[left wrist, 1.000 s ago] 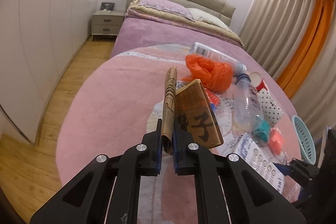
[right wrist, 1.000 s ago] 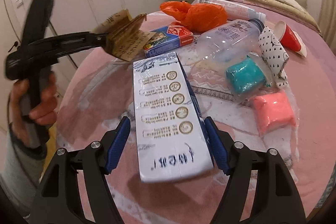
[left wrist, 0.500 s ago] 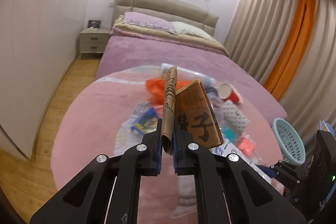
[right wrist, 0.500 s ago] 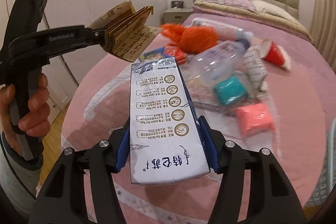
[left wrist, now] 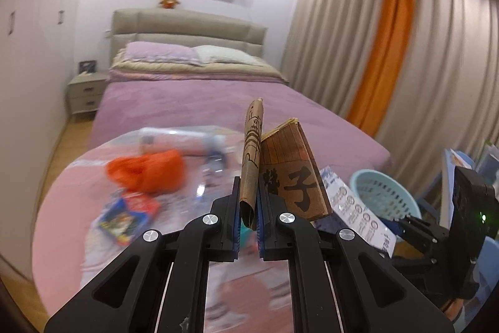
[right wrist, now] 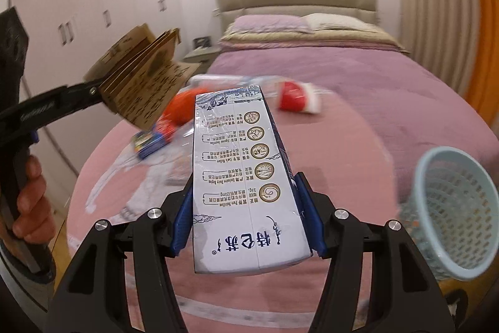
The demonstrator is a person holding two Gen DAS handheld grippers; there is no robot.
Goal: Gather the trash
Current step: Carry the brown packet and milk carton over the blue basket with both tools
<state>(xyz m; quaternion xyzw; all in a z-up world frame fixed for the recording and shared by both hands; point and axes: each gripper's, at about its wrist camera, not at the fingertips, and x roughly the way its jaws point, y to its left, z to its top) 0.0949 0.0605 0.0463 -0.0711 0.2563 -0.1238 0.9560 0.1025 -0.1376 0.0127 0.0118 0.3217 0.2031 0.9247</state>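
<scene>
Brown folded paper bag [left wrist: 280,173] sits pinched between the closed jaws of the left gripper [left wrist: 249,217], its creased edge clamped and the rest fanning up and to the right with large black characters on the face. From the right wrist view the same bag [right wrist: 140,83] hangs in the air at the far left, above the pink round rug [right wrist: 336,152]. The right gripper [right wrist: 246,220] squeezes a white milk carton [right wrist: 243,180] from both sides, blue pads pressed against its long walls, the carton lifted off the rug and pointing away. A pale blue basket [right wrist: 452,214] stands at the near right, just beside the carton but apart from it. Left on the rug farther off are an orange plastic bag [left wrist: 149,170], a small blue packet [left wrist: 124,216], a red paper cup [right wrist: 296,97] lying on its side, and a clear bottle [left wrist: 181,136], all blurred. A bed [left wrist: 193,89] with purple cover lies beyond
</scene>
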